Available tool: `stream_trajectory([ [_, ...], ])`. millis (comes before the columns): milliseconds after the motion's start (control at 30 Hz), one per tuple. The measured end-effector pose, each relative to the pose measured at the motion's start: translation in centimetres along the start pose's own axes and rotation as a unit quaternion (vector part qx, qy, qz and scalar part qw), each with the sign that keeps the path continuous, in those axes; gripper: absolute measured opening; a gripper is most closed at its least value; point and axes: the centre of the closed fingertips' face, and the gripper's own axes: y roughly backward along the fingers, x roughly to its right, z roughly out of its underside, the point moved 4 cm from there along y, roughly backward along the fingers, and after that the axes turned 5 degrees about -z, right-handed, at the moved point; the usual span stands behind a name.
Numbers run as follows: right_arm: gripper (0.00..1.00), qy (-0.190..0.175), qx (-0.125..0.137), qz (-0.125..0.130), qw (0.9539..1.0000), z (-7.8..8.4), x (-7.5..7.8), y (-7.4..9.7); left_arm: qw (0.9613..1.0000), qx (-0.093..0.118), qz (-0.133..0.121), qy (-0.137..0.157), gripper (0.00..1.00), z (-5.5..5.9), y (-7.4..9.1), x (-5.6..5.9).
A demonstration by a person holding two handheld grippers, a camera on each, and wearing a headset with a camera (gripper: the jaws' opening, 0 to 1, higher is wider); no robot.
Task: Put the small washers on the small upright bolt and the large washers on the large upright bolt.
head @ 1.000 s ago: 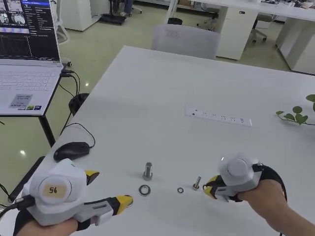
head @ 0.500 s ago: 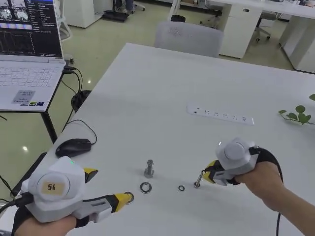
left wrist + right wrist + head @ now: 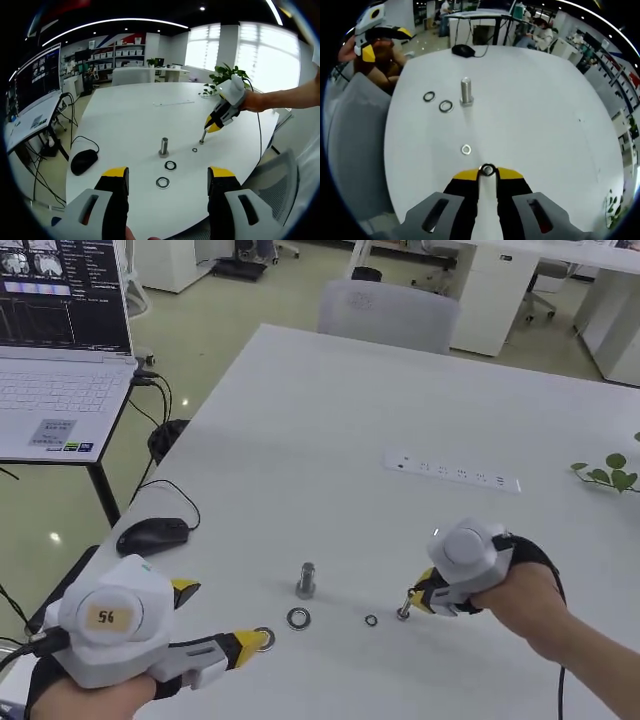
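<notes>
The large bolt (image 3: 306, 580) stands upright mid-table, with one large washer (image 3: 298, 618) flat in front of it. A second large washer (image 3: 264, 639) lies at the yellow tip of my left gripper (image 3: 218, 618). That gripper is open, and in its own view the washer (image 3: 162, 182) lies just ahead of the gap between its jaws. My right gripper (image 3: 488, 173) is shut on a small washer (image 3: 488, 170). In the head view its tips touch the top of the small bolt (image 3: 403, 612). Another small washer (image 3: 371, 620) lies on the table to the left of that bolt.
A black mouse (image 3: 153, 536) with its cable sits at the table's left edge. A white power strip (image 3: 452, 472) lies further back. A laptop (image 3: 55, 400) stands on a side stand to the left, and a grey chair (image 3: 388, 315) is at the far end.
My right gripper has moved left and its tips have come onto the small bolt. The second large washer has come into sight by the left gripper's tip. The head camera has shifted slightly.
</notes>
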Motion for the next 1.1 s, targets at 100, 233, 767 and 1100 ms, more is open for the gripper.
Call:
stream_trajectory([
  [100,0.14,0.001,-0.004,-0.002,1.0000,0.1,0.1,-0.2,1.0000,0.000,0.001,-0.001,0.63,0.0,0.0,0.0],
  [233,0.14,0.003,-0.009,-0.003,0.9999,0.1,0.2,-0.3,1.0000,0.000,0.001,-0.002,0.63,0.0,0.0,0.1],
  [767,0.14,0.009,-0.021,-0.012,0.9997,0.2,0.0,-0.9,1.0000,-0.001,-0.002,-0.001,0.63,0.1,0.1,-0.1],
  [1100,0.14,0.012,-0.037,-0.024,0.9989,0.9,-0.1,-2.6,1.0000,-0.003,-0.005,0.003,0.63,0.3,0.3,-0.3],
])
